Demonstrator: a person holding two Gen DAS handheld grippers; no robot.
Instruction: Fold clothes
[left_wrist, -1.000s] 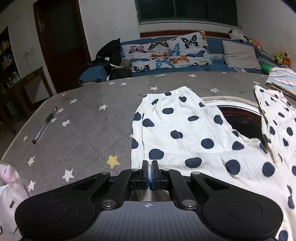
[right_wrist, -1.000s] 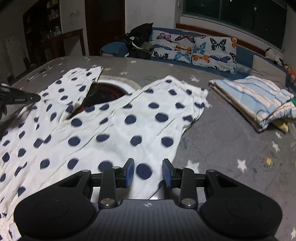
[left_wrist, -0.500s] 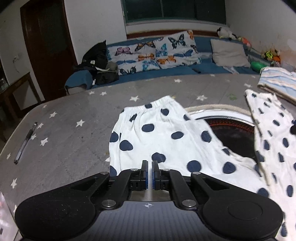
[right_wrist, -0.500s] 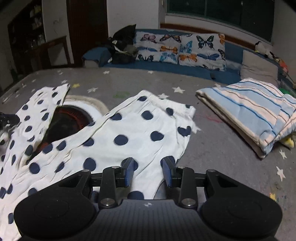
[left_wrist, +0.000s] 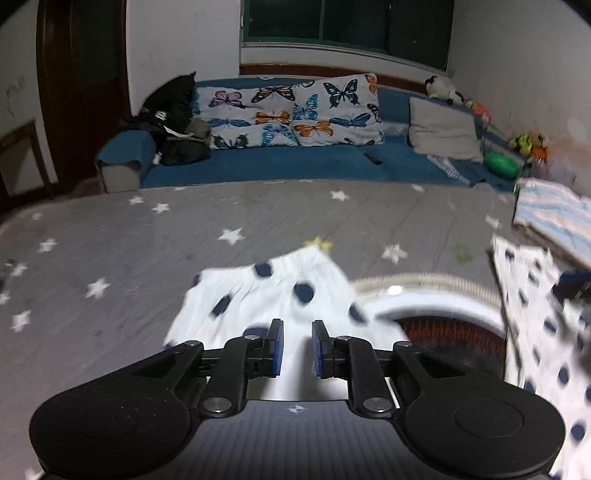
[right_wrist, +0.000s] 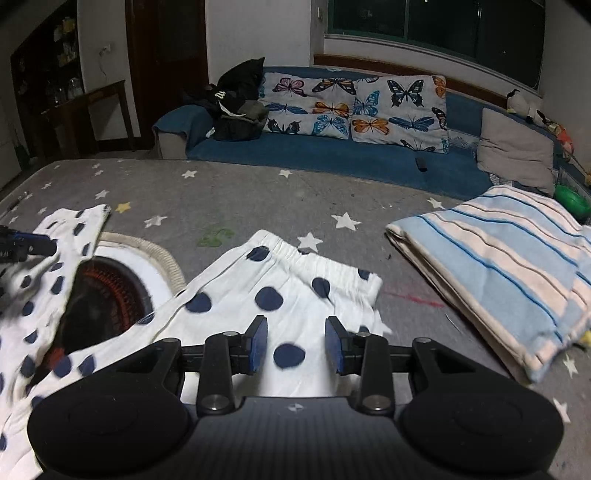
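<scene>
On the grey cover (right_wrist: 258, 192) — dotted garment (right_wrist: 258, 295) | striped blanket (right_wrist: 498, 266) beside | both claws agape, empty

Grey star cloth (right_wrist: 258, 192) lies bare beyond the polka-dot garment (right_wrist: 280, 295); folded striped blanket (right_wrist: 509, 266) blocks right.

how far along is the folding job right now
Done: a striped blanket lies folded on the star-print cover. In hand: nothing; the left claw and right claw are both open above the polka-dot garment. Left: that garment lies spread out, unfolded.
</scene>
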